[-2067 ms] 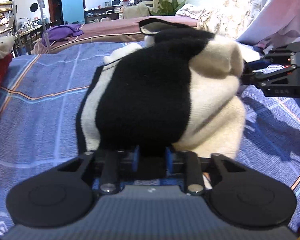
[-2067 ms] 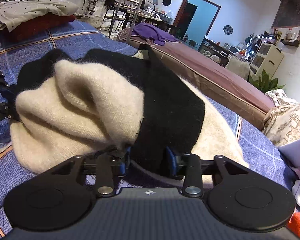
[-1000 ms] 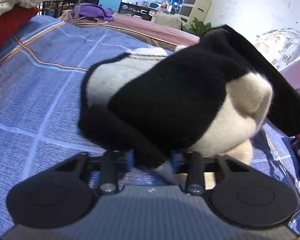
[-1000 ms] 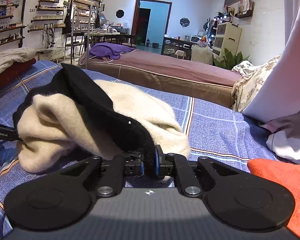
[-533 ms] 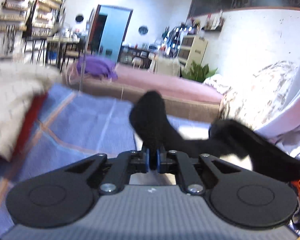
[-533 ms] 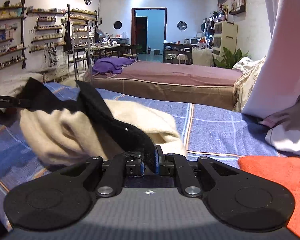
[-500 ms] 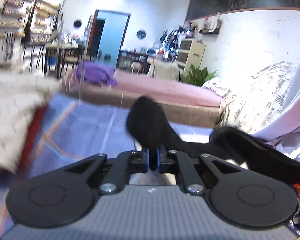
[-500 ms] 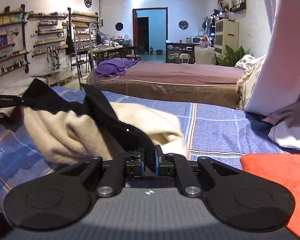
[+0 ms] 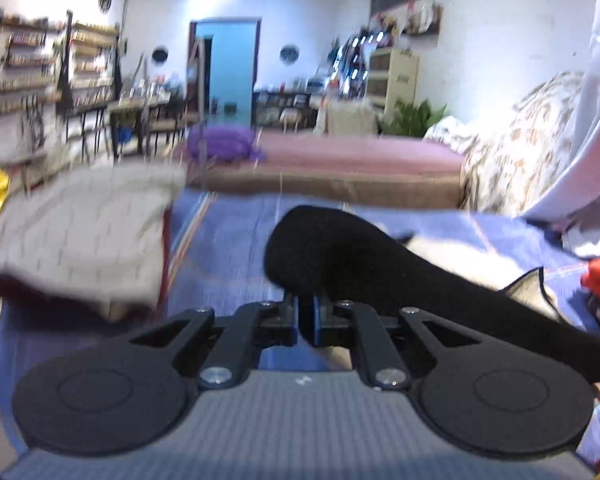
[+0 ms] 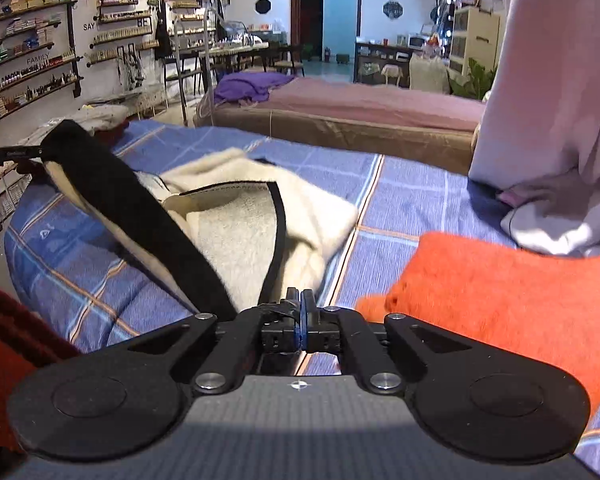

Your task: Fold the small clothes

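The cream and black sweater lies bunched on the blue plaid bed. My left gripper is shut on the end of its thick black band, holding it up off the bed. In the right wrist view that left gripper shows at the far left, and the band slopes down from it towards my right gripper. The right gripper is shut, pads together, with no cloth showing between them. The sweater's thin black trim ends just left of its fingertips.
An orange cloth lies on the bed right of my right gripper. A folded cream cloth on a red one sits to the left. A person's pale garment hangs at the right. A brown bed with purple cloth stands behind.
The left gripper has risen with the black band, pulling it out long. The right gripper has drawn back towards the orange cloth, and the thick band is no longer between its pads.
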`<state>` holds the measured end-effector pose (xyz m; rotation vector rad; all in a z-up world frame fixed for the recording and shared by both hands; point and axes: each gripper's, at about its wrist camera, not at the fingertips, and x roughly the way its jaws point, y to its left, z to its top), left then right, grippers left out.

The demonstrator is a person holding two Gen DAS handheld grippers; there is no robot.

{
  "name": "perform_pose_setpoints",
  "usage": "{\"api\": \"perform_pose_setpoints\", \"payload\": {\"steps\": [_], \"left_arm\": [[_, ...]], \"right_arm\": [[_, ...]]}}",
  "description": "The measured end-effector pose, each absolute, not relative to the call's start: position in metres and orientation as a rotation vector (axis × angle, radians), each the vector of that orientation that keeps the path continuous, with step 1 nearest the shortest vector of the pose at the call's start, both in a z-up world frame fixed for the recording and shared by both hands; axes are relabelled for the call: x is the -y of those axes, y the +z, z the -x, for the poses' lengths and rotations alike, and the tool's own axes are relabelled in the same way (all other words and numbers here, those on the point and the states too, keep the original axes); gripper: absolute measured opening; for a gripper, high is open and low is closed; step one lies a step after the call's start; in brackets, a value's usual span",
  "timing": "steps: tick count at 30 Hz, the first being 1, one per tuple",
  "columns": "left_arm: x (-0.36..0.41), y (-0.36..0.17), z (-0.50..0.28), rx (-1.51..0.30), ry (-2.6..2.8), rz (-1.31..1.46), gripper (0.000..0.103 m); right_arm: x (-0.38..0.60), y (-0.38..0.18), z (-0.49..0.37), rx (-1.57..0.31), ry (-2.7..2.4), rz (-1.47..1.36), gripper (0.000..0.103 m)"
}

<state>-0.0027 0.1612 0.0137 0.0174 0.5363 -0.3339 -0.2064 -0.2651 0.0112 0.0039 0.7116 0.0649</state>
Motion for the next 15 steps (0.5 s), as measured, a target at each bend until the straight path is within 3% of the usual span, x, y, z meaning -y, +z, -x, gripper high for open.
{"api": "perform_pose_setpoints", "payload": {"steps": [2, 4, 8, 10, 12, 15], "left_arm": [[-0.169, -0.014, 0.015, -0.626, -0.313, -0.014, 0.007], [-0.174, -0.034, 0.032, -0.669, -0.303, -0.035, 0.007], [-0.181, -0.054, 0.040, -0.701, -0.291, 0.020, 0.008], [-0.183, -0.054, 0.040, -0.709, -0.282, 0.032, 0.008], [-0.185, -0.051, 0.040, -0.702, -0.288, 0.037, 0.009], [-0.180, -0.046, 0.039, -0.699, -0.293, 0.033, 0.009]], "right_arm": [[0.264, -0.009, 0.208, -0.781, 0.081, -0.020, 0.000], [0.251, -0.021, 0.206, -0.783, 0.108, 0.008, 0.010], [0.226, -0.040, 0.183, -0.784, 0.213, 0.030, 0.056], [0.215, -0.049, 0.169, -0.776, 0.250, 0.038, 0.058], [0.207, -0.060, 0.157, -0.785, 0.283, 0.028, 0.081], [0.200, -0.079, 0.142, -0.778, 0.233, 0.036, 0.092]]}}
